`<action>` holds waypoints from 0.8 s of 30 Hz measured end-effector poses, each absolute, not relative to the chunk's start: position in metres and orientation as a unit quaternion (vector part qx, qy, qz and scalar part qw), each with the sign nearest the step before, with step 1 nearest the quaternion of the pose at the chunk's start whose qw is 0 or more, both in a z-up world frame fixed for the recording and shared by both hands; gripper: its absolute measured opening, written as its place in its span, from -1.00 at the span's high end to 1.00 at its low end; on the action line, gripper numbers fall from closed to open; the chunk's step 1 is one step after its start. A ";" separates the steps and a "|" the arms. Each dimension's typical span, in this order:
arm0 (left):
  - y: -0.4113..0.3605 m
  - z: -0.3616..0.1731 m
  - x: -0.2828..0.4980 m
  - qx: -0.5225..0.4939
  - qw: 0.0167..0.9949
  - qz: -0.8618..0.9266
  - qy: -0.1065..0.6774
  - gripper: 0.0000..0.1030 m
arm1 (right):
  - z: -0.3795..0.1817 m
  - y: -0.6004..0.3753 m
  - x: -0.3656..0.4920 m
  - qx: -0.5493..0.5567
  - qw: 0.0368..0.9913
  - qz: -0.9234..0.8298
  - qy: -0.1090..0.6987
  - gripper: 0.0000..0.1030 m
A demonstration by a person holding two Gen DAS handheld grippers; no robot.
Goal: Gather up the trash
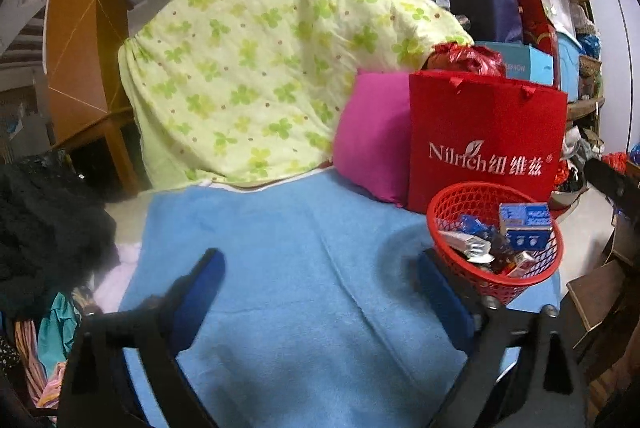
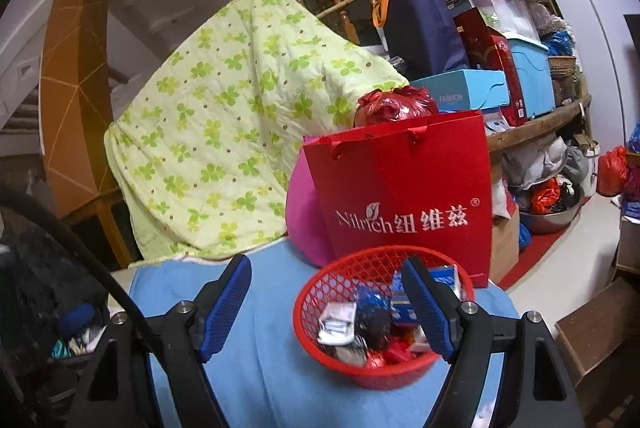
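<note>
A: Right, red plastic mesh basket (image 2: 372,324) sits on the light blue towel (image 1: 304,288), full of trash: small blue carton (image 1: 525,224), crumpled silver wrappers (image 1: 470,247), red scraps.

B: Left gripper (image 1: 320,276)?

A: Blue-padded jaws spread wide over bare towel, nothing between them. Basket lies just beside its right finger.

B: Right gripper (image 2: 332,302)?

A: Jaws apart too, gripping nothing. In its view the right pad overlaps the basket; contact cannot be told.

B: Surroundings?

A: Red paper bag with white lettering (image 2: 404,204) stands upright just behind the basket, magenta cushion (image 1: 372,140) beside it, green clover-print quilt (image 1: 256,60) draped behind.
</note>
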State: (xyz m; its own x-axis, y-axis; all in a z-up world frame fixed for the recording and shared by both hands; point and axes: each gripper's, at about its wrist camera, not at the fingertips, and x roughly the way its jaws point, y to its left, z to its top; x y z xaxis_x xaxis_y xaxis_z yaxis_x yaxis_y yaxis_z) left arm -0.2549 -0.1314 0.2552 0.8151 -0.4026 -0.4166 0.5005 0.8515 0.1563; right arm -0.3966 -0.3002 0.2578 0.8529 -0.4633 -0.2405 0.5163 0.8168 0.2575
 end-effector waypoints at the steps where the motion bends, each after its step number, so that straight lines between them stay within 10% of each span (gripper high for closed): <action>1: -0.130 0.258 -0.259 0.130 0.944 -0.239 0.186 -0.89 | 0.259 -0.299 -0.400 0.156 0.949 -0.259 0.086 -0.56; 24: -0.109 0.294 -0.319 0.130 0.948 -0.225 0.185 -0.97 | 0.291 -0.275 -0.460 0.114 0.957 -0.248 0.095 -0.61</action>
